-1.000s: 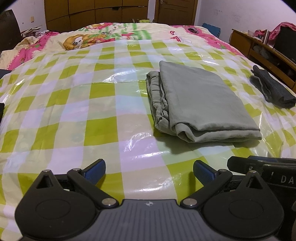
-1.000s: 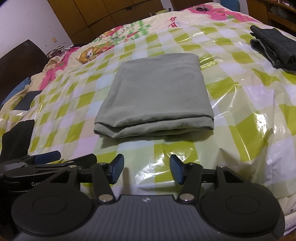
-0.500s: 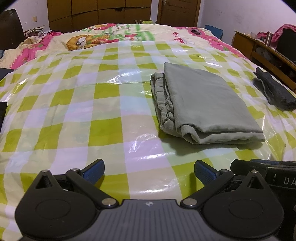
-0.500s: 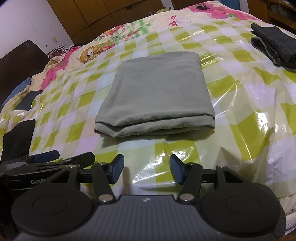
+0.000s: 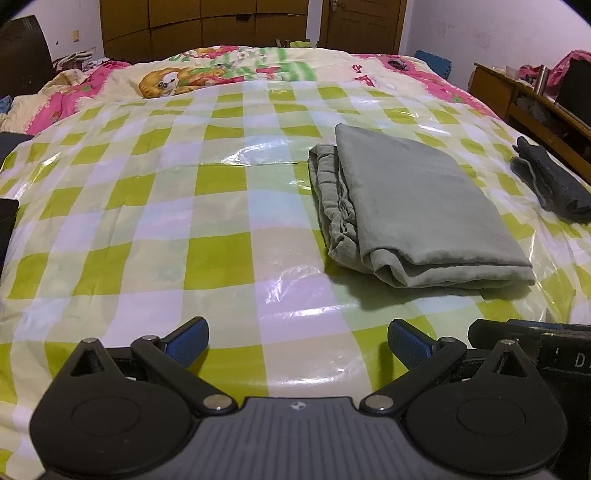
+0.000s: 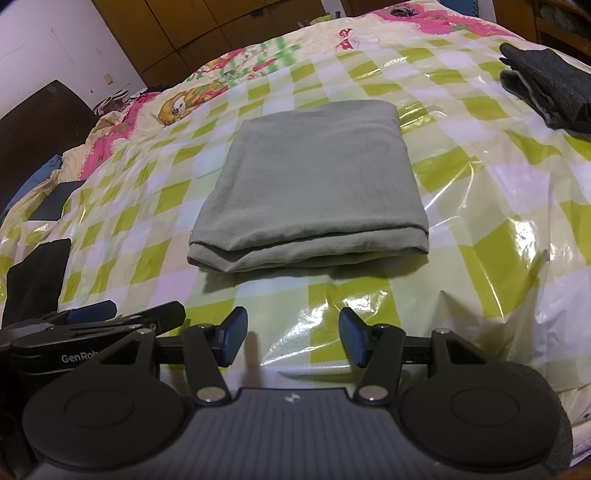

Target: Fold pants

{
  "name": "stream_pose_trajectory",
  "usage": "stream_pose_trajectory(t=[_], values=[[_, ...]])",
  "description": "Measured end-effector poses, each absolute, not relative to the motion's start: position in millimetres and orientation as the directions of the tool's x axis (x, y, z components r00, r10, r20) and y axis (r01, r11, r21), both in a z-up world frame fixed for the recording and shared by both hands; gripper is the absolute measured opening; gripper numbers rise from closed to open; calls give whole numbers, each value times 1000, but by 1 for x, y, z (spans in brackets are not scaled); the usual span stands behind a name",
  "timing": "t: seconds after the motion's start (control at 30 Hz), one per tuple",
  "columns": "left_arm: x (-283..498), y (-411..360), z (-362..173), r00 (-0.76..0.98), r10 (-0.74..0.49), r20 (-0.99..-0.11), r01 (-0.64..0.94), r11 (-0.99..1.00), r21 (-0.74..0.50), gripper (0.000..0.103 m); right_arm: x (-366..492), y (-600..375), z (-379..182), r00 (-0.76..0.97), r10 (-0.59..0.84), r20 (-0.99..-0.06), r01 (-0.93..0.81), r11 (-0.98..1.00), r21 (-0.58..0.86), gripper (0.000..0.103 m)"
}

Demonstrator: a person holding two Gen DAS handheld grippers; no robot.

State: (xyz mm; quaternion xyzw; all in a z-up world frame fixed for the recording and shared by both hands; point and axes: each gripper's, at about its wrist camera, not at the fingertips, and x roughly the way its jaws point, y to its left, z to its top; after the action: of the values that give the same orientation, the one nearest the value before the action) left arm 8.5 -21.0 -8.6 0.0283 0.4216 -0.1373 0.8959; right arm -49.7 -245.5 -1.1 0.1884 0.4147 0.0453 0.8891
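on the glossy green-and-white checked plastic sheet (image 5: 221,258) spread over the bed, the grey-green pants (image 6: 314,192) are seen folded into a flat, thick rectangle. in the left wrist view the pants (image 5: 417,206) lie to the right of centre, with the gathered, wrinkled edge turned to the left and a smooth top layer over it. in the right wrist view they lie straight ahead, the stacked folded edges facing the camera.

the left gripper (image 5: 297,341) is held low over the sheet, near the pants but apart from them; its blue-padded fingers (image 5: 186,339) are spread wide and nothing is held between them. the right gripper (image 6: 290,341) is likewise released, its blue pads (image 6: 232,341) standing apart over bare sheet, just short of the near edge of the pants and not touching it. part of each gripper is seen at the edge of the other's view.

a dark grey folded cloth (image 5: 550,184) is lying well apart from the pants, toward the right edge of the sheet. a bright cartoon-printed quilt (image 5: 221,70) is bunched at the far end of the bed, and brown wooden cabinets (image 5: 203,22) are seen against the wall behind it. a black flat object (image 6: 35,280) rests on the left side of the sheet; what it is cannot be told.
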Motion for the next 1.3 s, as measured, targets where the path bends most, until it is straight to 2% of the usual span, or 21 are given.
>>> stream_pose_trajectory(t=[0.3,0.5,0.87,1.3], values=[[0,-27,1,641,-252,-725,313,948,-53,103,-50,-248,-2,653,243,-718,84,918,387,57],[-1,-31,0,634,-237,-736,320,947,-30,103,-52,-248,-1,651,243,-719,90,916,390,57],[3,-28,5,631,-272,-727,320,944,-76,103,-58,-252,2,653,247,-716,106,906,409,57],[7,-32,-8,604,-256,-755,315,947,-69,103,-56,-249,-1,645,235,-727,115,911,396,57]])
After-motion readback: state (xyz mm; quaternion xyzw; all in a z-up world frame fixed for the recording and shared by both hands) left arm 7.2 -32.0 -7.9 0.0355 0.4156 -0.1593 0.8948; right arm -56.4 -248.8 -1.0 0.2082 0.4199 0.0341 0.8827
